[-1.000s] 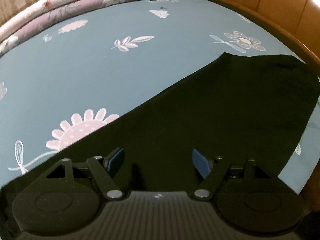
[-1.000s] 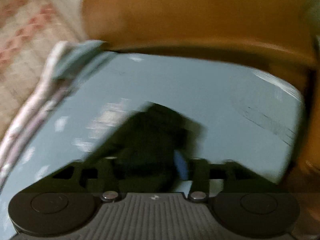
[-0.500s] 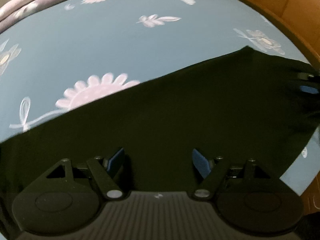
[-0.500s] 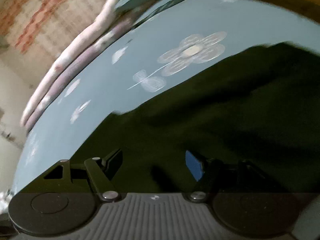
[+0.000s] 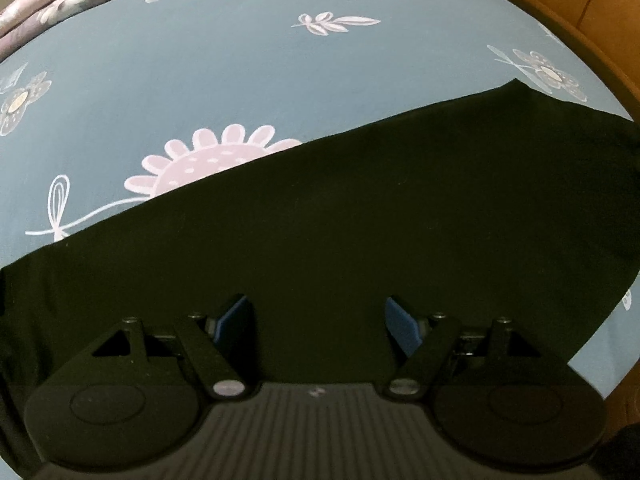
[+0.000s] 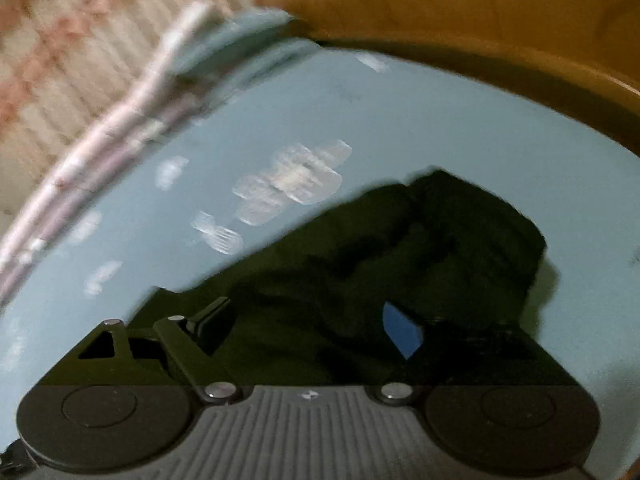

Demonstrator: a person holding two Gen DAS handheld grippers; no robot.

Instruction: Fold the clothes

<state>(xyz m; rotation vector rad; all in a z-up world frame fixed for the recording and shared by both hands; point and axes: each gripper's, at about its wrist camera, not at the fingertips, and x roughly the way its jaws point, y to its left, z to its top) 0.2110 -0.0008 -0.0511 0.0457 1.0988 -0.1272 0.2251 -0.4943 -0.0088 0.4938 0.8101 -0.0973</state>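
Observation:
A black garment [image 5: 360, 216] lies spread flat on a blue floral bedsheet [image 5: 240, 80], its long straight edge running from lower left to upper right. My left gripper [image 5: 316, 320] hovers just over the cloth, open, with nothing between its blue pads. In the blurred right wrist view the same black garment [image 6: 400, 260] ends in a rumpled, bunched corner. My right gripper [image 6: 308, 328] is over that part with its jaws opening; dark cloth lies beneath them, and the pads do not press on it.
A folded pink and lilac quilt [image 5: 60, 8] lines the far left of the bed. A wooden bed frame [image 5: 580, 12] curves along the right side, also the wooden bed frame [image 6: 460, 12] at the top. A striped, patterned wall [image 6: 60, 40] stands behind.
The left gripper drifted lower over the garment and then held still. The right gripper swung across the bed and its jaws spread wider over the bunched end of the cloth.

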